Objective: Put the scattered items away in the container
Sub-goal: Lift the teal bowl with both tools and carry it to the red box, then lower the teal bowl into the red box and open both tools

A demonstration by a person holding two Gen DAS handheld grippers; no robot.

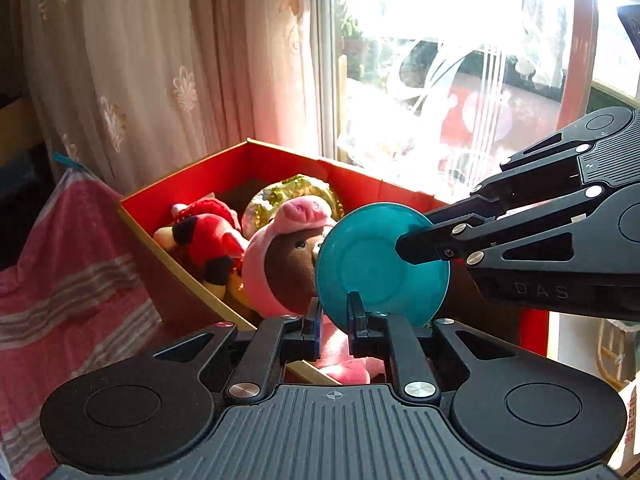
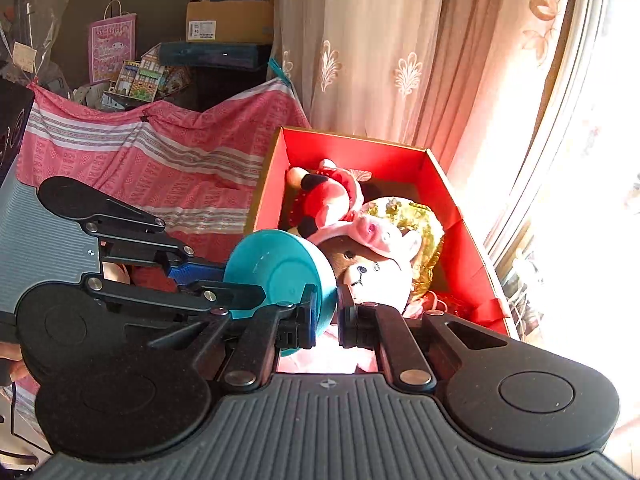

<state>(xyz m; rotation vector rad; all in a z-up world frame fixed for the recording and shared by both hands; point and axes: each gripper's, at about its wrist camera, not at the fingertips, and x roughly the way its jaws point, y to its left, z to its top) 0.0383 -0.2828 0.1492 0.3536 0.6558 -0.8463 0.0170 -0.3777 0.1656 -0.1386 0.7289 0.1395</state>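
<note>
Evidently the teal bowl (image 1: 380,264) is carried on edge by both tools at once: the left gripper (image 1: 335,316) has its jaws clenched on the bowl's lower rim, and the right gripper (image 2: 326,314) has its jaws clenched on the rim at another spot, one finger inside the bowl and one outside. Two grips on a thin, slick rim probably keep the bowl from swinging — a single pinch might let it pivot. It hangs in the air just before the near end of the red box (image 2: 448,196), short of being inside it. The box already holds a pink-hooded bear (image 2: 376,268), a red plush doll (image 2: 328,196) and a gold foil bundle (image 2: 424,224), so free room looks scarce and the bowl may have to rest on the toys. A pink striped cloth (image 2: 152,160) lies beside the box, and a curtain (image 1: 160,60) hangs behind.
</note>
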